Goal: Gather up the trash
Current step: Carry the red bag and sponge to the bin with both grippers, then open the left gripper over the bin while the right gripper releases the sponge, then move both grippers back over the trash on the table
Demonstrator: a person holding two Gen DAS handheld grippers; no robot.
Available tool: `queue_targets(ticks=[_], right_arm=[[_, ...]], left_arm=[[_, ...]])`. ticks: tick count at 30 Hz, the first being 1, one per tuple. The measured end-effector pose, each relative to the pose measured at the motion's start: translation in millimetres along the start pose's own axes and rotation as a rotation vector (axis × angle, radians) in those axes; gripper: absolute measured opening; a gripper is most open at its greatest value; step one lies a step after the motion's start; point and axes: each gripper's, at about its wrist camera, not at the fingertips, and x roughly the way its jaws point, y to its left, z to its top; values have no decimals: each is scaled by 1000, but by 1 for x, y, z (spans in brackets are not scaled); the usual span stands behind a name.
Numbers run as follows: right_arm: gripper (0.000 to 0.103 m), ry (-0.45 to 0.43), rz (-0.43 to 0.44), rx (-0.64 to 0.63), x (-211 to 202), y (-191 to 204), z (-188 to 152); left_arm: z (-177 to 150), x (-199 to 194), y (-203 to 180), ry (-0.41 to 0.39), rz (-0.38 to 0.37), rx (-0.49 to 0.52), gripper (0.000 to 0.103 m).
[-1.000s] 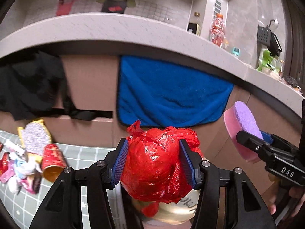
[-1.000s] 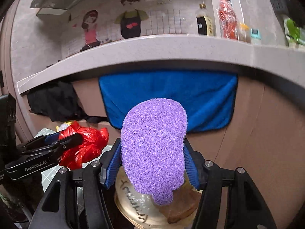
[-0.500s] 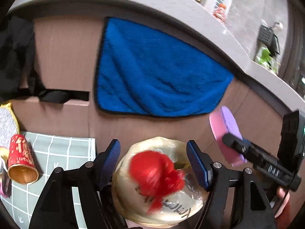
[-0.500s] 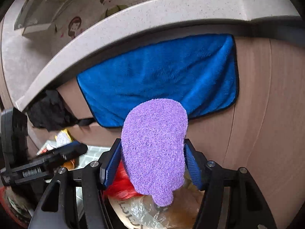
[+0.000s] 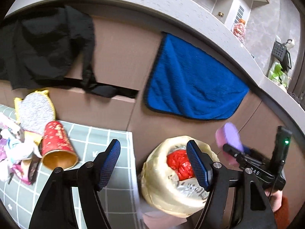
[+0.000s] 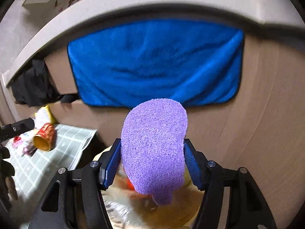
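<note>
My left gripper (image 5: pixel 154 162) is open and empty above the table edge. The red plastic bag (image 5: pixel 180 163) lies inside the bin lined with a cream bag (image 5: pixel 158 183), below and right of the gripper. My right gripper (image 6: pixel 152 164) is shut on a purple and pink sponge (image 6: pixel 154 148) and holds it over the bin (image 6: pixel 122 200); the sponge also shows in the left wrist view (image 5: pixel 228 139). A red paper cup (image 5: pixel 57 147) lies on its side on the green checked tablecloth (image 5: pixel 99 139), next to wrappers (image 5: pixel 15 152) and a grey scrub pad (image 5: pixel 34 112).
A blue towel (image 5: pixel 190 89) and a black cloth (image 5: pixel 47 47) hang on the brown cabinet front under a grey counter (image 5: pixel 133 5). Bottles and a plant stand on the counter at the far right. The table edge runs just left of the bin.
My left gripper opened and dropped the red bag into the bin, then moved left and back. My right gripper, still shut on the sponge, tilted down over the bin.
</note>
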Motion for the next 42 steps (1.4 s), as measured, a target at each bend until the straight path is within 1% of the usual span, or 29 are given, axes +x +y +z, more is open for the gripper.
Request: queue_targets(ticks=[2,3,4,5,8,9,10,11,13,14,15,16,18,20,21,22,24,25,27,29,31,34,37,39,42], right_arm=[[61,126,143,122,16,-12,-3],[61,171,180,177,23,-17,-5],[61,206,196,227,30,-22,-8],[61,229,181,261,35,-25,-11],[61,268,90,279,45,-26,-18],[61,267,68,266,48,-24,-19],[61,249,36,204,47,-19,-21],[61,187,18,87,42,-8,-22],[61,0,-41,-108,25,11,-29],[61,-53,-83,-188,20,23,-33],[61,-34,-65,-200,21,27,-34],[61,-8,9,-165,23,26,-33],[61,-15,143,-26,24,16,-33],[61,-9,217,107,29,4,-37],[61,2,224,135,33,3,-38],[61,7,216,148,37,2,-41],[61,-13,155,99,40,9,-52],[61,-19,102,42,39,15,-60],[61,-6,42,-69,40,29,-70],[61,11,40,-156,38,43,-82],[61,31,54,-187,33,50,-91],[60,41,72,-171,27,48,-100],[60,65,71,-108,25,37,-103],[60,82,86,-51,20,24,-99],[60,38,117,14,10,10,-89]], left_arm=[[-1,-5,6,-2,7,-7,72],[-3,-8,9,-3,10,-7,72],[-3,-10,11,-3,13,-7,72],[-4,-13,14,-4,15,-7,72],[-6,-18,18,-8,18,-7,72],[-7,-20,20,-9,18,-9,72],[-8,-21,22,-9,16,-11,72],[-8,-23,23,-9,17,-12,72],[-9,-25,26,-11,19,-15,72],[-9,-25,27,-11,20,-16,72],[-10,-25,28,-11,22,-20,72],[-10,-25,30,-10,23,-27,72],[-13,-26,32,-8,18,-37,72],[-15,-29,33,-8,20,-37,72],[-16,-30,34,-8,22,-36,72],[-17,-32,35,-9,24,-37,72],[-18,-35,39,-11,30,-42,72],[-18,-36,42,-13,34,-46,72],[-18,-38,46,-15,40,-56,72],[-18,-38,50,-15,44,-68,72],[-20,-39,53,-15,43,-77,72],[-22,-40,54,-13,39,-77,72],[-23,-41,55,-10,34,-79,72],[-23,-42,57,-13,32,-81,72],[-24,-42,60,-15,29,-93,72]])
